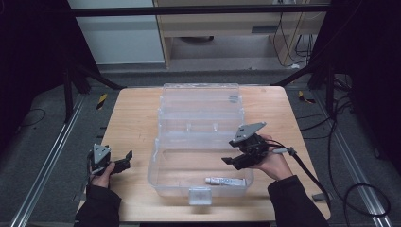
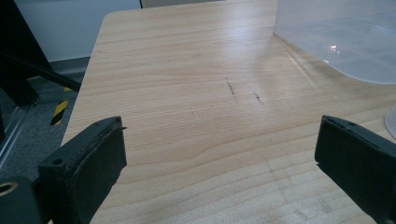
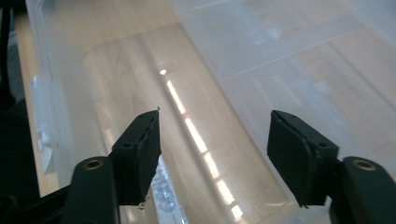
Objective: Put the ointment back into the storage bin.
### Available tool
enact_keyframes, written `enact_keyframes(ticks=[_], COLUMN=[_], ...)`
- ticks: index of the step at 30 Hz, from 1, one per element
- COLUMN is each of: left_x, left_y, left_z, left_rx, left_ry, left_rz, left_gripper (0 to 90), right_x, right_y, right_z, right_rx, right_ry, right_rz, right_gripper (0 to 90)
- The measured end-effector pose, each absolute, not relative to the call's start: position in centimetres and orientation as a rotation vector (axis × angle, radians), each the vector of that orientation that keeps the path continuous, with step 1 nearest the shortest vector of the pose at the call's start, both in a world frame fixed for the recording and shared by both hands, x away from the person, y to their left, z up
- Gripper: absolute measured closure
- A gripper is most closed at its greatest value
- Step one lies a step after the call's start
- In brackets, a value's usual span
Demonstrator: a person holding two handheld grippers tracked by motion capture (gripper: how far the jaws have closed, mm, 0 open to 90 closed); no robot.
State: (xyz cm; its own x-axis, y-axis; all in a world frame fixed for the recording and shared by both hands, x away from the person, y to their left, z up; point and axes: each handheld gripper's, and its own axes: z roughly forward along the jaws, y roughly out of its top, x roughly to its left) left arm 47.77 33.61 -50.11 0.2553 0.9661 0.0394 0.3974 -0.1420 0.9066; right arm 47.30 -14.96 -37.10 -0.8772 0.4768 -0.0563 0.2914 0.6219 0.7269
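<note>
High view shows a small white tube [image 1: 225, 180] lying flat inside the clear plastic box [image 1: 163, 172], near its front wall. It looks light and soft; gripping its middle seems best. Its print is too small to read. Right gripper [image 1: 232, 162] hovers above it, jaws open and empty; left gripper [image 1: 126, 157] is open over the table [image 1: 132, 118].

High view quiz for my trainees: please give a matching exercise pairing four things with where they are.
1. left gripper
2. right gripper
3. white tube
4. clear lid

a. inside the box, near its front wall
b. over the bare table, left of the box
c. swung open behind the box
d. above the open box

Pairs: 1-b, 2-d, 3-a, 4-c
</note>
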Motion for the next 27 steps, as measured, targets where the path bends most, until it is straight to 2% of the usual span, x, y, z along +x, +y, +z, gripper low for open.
enact_keyframes(ticks=[7,17,27], left_x=[47.8,47.8,47.8], left_y=[33.6,33.6,33.6], left_z=[-50.1,-50.1,-50.1], left_rx=[1.693,1.693,1.693], left_ry=[1.270,1.271,1.270], left_rz=[0.859,0.860,0.860], left_gripper=[1.5,1.5,1.5], right_x=[46.5,45.8,46.2], right_y=[-18.3,-23.5,-26.9], right_z=[-36.7,-37.5,-40.4], right_rx=[0.740,0.990,1.217], right_ry=[2.388,2.105,1.973], right_rz=[1.219,1.328,1.268], right_gripper=[22.9,18.7,16.2])
